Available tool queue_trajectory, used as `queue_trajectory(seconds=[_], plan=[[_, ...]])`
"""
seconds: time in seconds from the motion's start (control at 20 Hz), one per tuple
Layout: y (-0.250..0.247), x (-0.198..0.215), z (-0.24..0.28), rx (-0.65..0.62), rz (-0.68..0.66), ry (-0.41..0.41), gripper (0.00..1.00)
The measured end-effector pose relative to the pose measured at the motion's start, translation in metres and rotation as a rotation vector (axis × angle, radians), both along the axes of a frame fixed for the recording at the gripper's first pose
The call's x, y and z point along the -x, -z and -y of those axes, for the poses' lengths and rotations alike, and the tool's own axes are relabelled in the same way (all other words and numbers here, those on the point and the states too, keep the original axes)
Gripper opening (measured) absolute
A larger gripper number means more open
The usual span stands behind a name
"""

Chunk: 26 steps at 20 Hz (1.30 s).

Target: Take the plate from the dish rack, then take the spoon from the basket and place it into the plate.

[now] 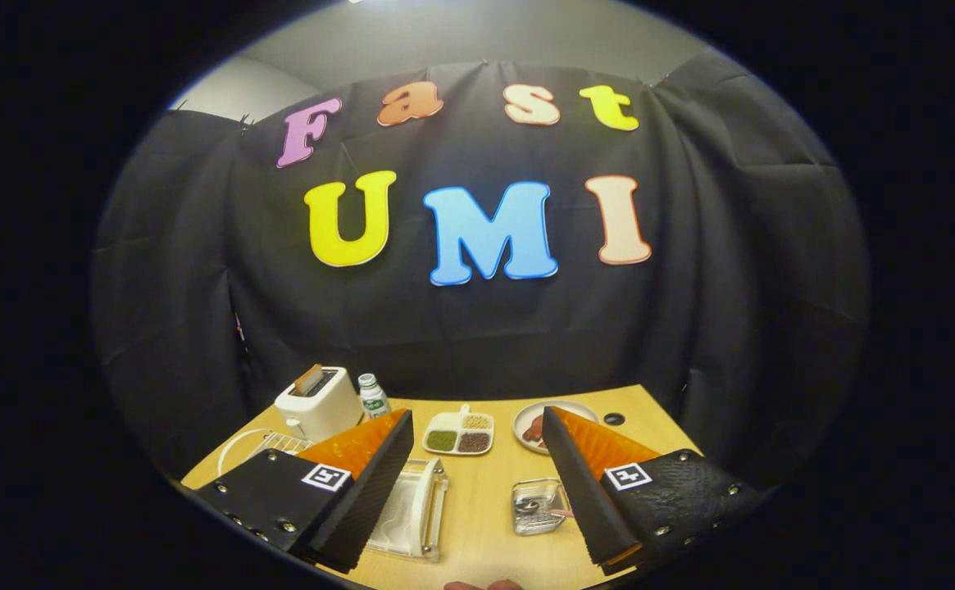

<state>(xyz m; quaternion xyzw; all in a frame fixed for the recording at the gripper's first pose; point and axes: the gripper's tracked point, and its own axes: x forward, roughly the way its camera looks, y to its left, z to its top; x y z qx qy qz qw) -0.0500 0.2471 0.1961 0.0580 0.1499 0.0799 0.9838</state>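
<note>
A: Where is the plate?
B: A white plate [241, 447] stands on edge in the wire dish rack [280, 443] at the left of the worktop [481, 508], just left of the left finger.
A: And the spoon?
B: In the small clear basket [536, 506], touching the inner side of the right finger; a spoon [544, 510] with a pinkish handle lies in it.
A: The jaws [477, 438]?
B: Wide apart, holding nothing; the 2 fingers hang over the near worktop.
A: What else?
B: A clear lidded box [411, 512] lies beside the left finger. Farther off sit a white toaster [317, 403], a small bottle [373, 396], a 3-part dish of grains [459, 433] and a round plate with brown food [538, 426].
</note>
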Motion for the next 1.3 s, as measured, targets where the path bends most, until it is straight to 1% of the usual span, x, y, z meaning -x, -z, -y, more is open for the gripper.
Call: queue_trajectory(seconds=[0.1, 0.2, 0.45, 0.65, 0.75, 0.9, 1.0, 1.05, 1.3], plan=[[0.016, 0.005, -0.016, -0.036, -0.132, -0.047, 0.97], [0.023, 0.008, -0.029, -0.071, -0.238, -0.075, 0.97], [0.041, 0.009, -0.058, -0.072, -0.441, -0.143, 0.98], [0.055, 0.001, -0.075, -0.065, -0.566, -0.165, 0.98], [0.059, -0.002, -0.084, -0.068, -0.603, -0.166, 0.98], [0.067, -0.009, -0.092, -0.037, -0.648, -0.169, 0.98], [0.071, -0.012, -0.103, -0.039, -0.688, -0.186, 0.98], [0.072, -0.015, -0.107, -0.034, -0.700, -0.191, 0.99], [0.085, -0.028, -0.126, 0.015, -0.750, -0.202, 0.99]])
